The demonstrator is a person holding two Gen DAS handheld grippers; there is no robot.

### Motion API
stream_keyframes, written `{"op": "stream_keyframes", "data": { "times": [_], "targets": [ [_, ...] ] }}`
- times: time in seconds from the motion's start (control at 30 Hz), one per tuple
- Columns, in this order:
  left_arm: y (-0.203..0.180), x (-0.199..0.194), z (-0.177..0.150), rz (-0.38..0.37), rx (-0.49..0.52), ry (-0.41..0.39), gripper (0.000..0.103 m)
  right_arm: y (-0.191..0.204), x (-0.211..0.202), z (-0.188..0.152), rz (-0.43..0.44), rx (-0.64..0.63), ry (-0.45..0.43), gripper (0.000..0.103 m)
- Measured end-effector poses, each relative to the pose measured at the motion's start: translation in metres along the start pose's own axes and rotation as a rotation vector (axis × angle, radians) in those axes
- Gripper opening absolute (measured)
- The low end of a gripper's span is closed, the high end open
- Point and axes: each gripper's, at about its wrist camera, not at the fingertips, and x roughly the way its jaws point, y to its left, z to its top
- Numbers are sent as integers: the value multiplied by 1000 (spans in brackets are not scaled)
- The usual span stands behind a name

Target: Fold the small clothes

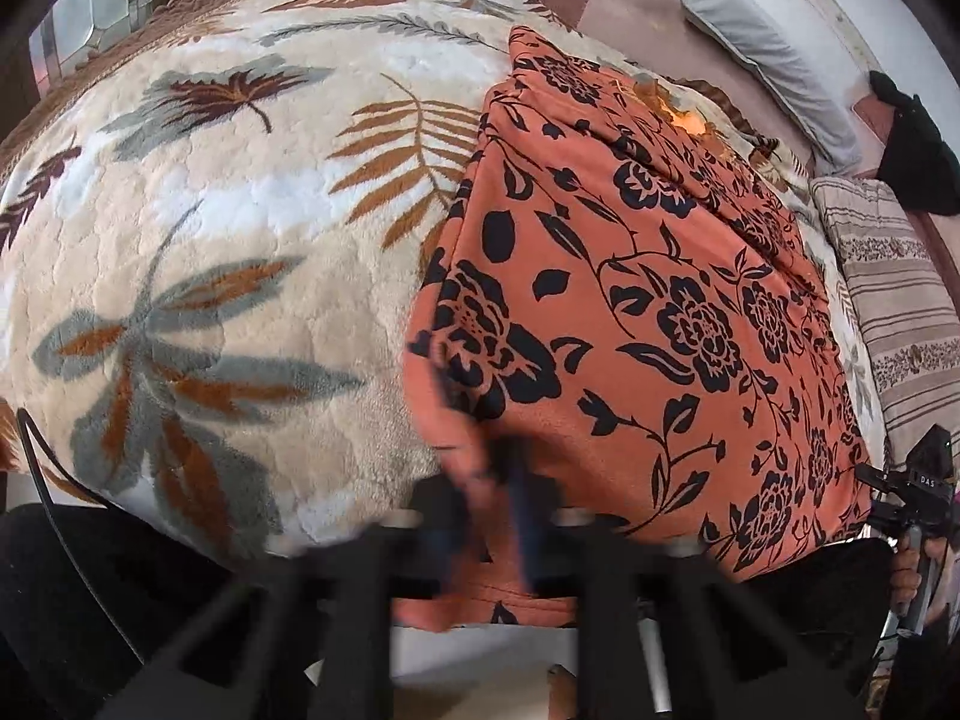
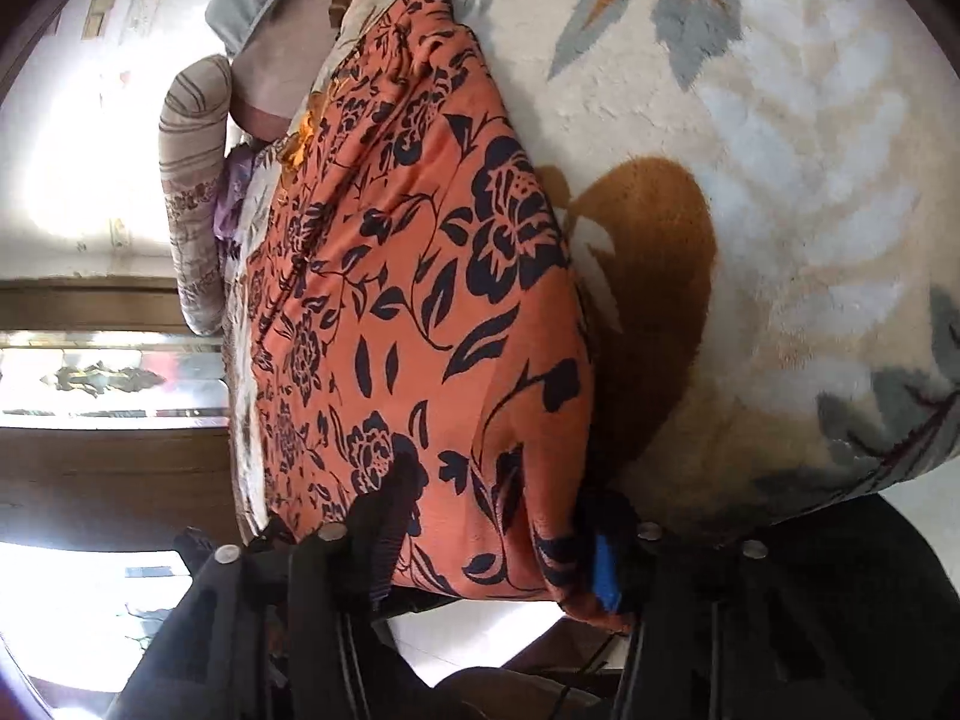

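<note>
An orange garment with a black flower print (image 1: pixel 630 312) lies spread on the leaf-patterned fleece blanket (image 1: pixel 228 252). My left gripper (image 1: pixel 480 504) is shut on the garment's near left corner, its fingers blurred. In the right wrist view the same garment (image 2: pixel 408 300) runs away from the camera. My right gripper (image 2: pixel 498 534) stands open at the near edge, its fingers wide apart; the left finger (image 2: pixel 390 516) lies over the cloth and the blue-padded right finger (image 2: pixel 606 564) is at the cloth's folded edge. The right gripper also shows in the left wrist view (image 1: pixel 918 498), at the garment's near right corner.
Striped pillows (image 1: pixel 894 312) and a grey pillow (image 1: pixel 762 54) lie along the far side of the bed. A dark cloth (image 1: pixel 918 144) sits at the far right. A wooden cabinet (image 2: pixel 108 456) with glass stands beyond the bed.
</note>
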Motion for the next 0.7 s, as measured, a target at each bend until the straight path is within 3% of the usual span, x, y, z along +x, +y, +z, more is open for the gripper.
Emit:
{"op": "stream_keyframes", "data": {
  "times": [0.03, 0.13, 0.27, 0.33, 0.47, 0.6, 0.63, 0.7],
  "targets": [
    [0, -4, 2, -21, -2, -15, 5, 4, 0, 0, -20, -15, -1, 14],
    [2, -18, 10, -47, -4, -51, 5, 8, -5, -1, -5, -18, -17, 12],
    [9, -20, 13, -51, -9, 2, 5, 8, -9, 0, 32, -4, -18, 12],
    [-1, -33, 29, -101, 21, -27, 5, 14, -13, 9, 92, 3, -33, 12],
    [-31, -64, 110, -227, 59, -176, 5, 54, -40, 67, 216, -54, -147, 10],
    [-54, -42, 214, -262, 26, -328, 7, 93, -66, 167, 298, -72, -383, 10],
    [-56, -22, 236, -238, 11, -334, 12, 93, -62, 193, 288, -38, -418, 13],
    [-56, 28, 265, -117, -9, -236, 13, 88, -40, 224, 233, 12, -407, 17]
  ]
}}
